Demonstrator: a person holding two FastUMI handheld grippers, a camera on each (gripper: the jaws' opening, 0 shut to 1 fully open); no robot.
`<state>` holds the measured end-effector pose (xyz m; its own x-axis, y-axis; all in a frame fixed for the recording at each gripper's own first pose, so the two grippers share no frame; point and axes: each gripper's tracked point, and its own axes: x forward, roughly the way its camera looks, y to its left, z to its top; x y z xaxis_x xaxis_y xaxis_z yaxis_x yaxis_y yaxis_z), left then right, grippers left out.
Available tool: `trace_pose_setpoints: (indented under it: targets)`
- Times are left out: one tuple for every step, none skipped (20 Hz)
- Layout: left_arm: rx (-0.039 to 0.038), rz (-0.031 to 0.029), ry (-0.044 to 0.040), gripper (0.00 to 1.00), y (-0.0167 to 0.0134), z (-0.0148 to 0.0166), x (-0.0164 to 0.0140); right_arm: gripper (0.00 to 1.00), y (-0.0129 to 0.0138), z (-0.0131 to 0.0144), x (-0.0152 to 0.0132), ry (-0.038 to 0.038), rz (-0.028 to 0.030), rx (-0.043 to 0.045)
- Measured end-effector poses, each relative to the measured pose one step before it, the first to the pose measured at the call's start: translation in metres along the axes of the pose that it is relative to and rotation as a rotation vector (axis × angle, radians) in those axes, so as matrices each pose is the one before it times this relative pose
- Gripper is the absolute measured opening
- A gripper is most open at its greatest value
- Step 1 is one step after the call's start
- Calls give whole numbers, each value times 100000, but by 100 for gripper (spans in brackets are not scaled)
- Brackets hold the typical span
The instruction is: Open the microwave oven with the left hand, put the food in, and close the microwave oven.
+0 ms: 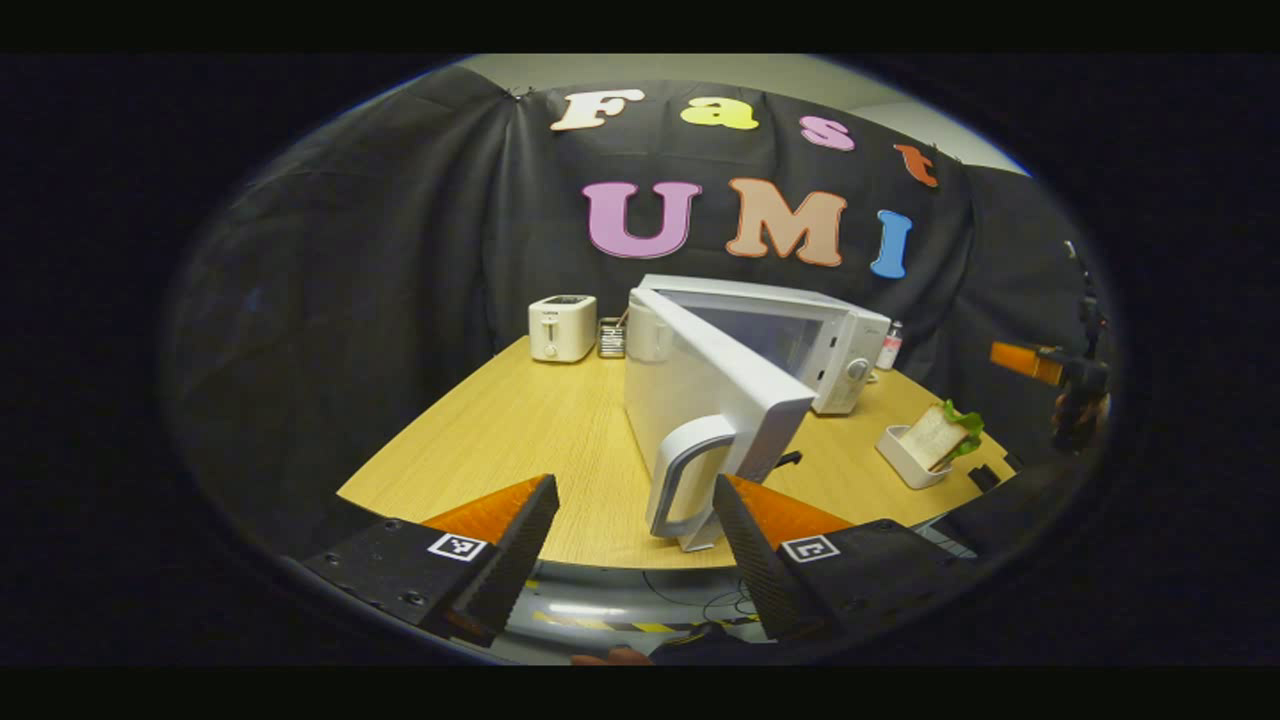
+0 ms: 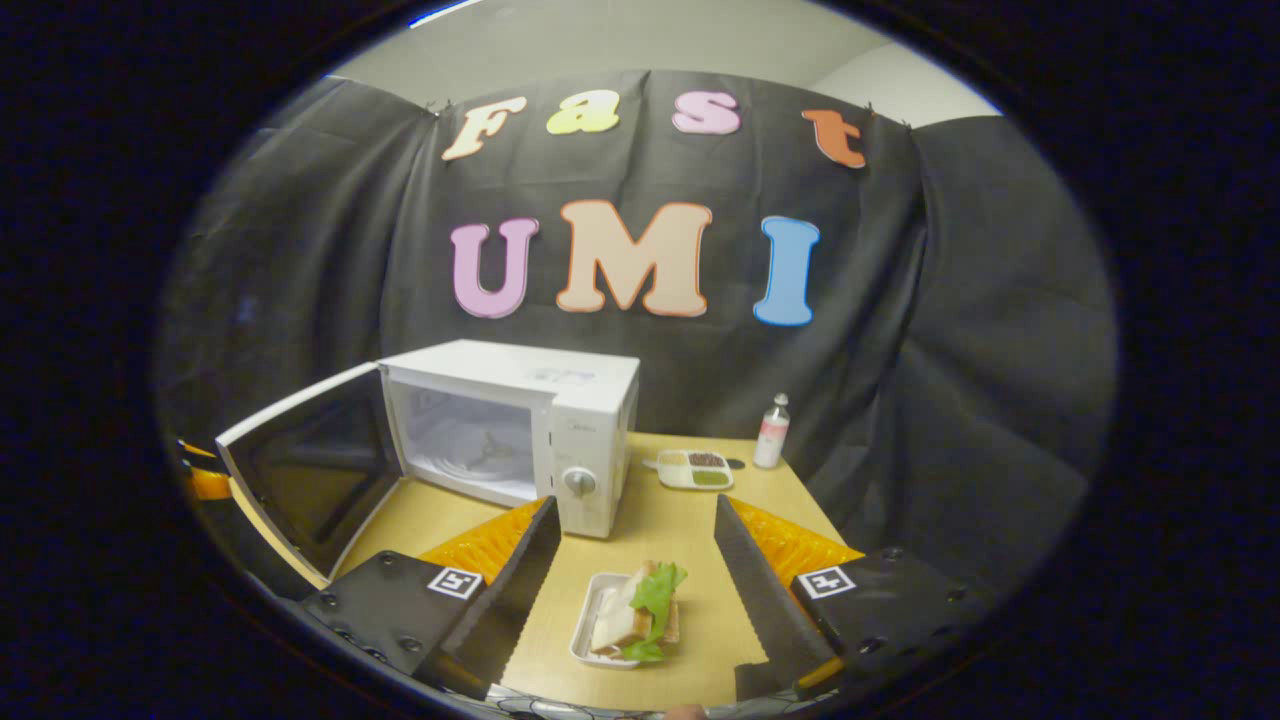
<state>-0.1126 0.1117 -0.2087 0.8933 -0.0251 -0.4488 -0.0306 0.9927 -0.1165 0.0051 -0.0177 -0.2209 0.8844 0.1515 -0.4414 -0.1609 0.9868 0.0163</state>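
The microwave door [image 1: 720, 400] is standing open; the left gripper [image 1: 637, 540] is gaping around its handle [image 1: 685, 480], the right gripper [image 2: 635, 560] is hovering released over the sandwich [image 2: 635, 615]

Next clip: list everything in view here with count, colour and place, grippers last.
microwave: one, white, on the table, door swung open
sandwich: one, bread with green lettuce, in a white tray near the table's front
toaster: one, white, far end of the table
bottle: one, clear with white cap, behind the microwave's dial side
divided dish: one, white, beside the bottle
table: one, light wood
left gripper: open, around the door handle, not pressing
right gripper: open, above the sandwich
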Motion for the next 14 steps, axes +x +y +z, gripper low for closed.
trace_pose_setpoints:
  targets:
    - [-586,-363,-856,91,-526,720,-679,98,-221,-1649,792,4937,331,1066]
    - [-191,172,-1082,90,-386,848,-681,98,71,-1529,878,4582,810,1820]
    - [-78,-231,-1969,91,-398,877,-694,98,-176,-1743,1007,5413,482,2190]
    - [-610,-641,-3056,87,-611,1198,-519,98,-180,-1559,852,5002,674,3054]
    - [-2219,-937,-2778,91,-684,1078,-217,98,-585,-1338,797,3544,-943,3632]
    - [-3075,-1000,-1207,90,-838,629,-9,95,-778,-986,756,3329,-2218,3514]
    - [-2267,-388,-562,90,-701,284,250,96,-800,-769,983,2715,-2279,3338]
    - [-1599,104,-1439,87,-425,626,14,97,-779,-656,878,2605,-1949,2875]
    - [-1205,109,-1873,90,-361,595,19,97,-341,-657,847,2223,-854,2753]
    - [-881,-146,-1344,91,-419,667,-39,91,-96,-629,480,2126,-63,2201]
    - [-153,-102,-746,90,-370,410,103,87,17,-636,327,1681,273,1538]
    - [914,-501,-741,86,-427,573,-54,93,137,-401,201,1346,189,414]
    - [1446,-282,-954,90,-343,509,105,93,136,-472,92,1092,250,-368]
    - [1345,-625,-942,86,-289,679,-57,93,125,-565,14,620,229,-922]
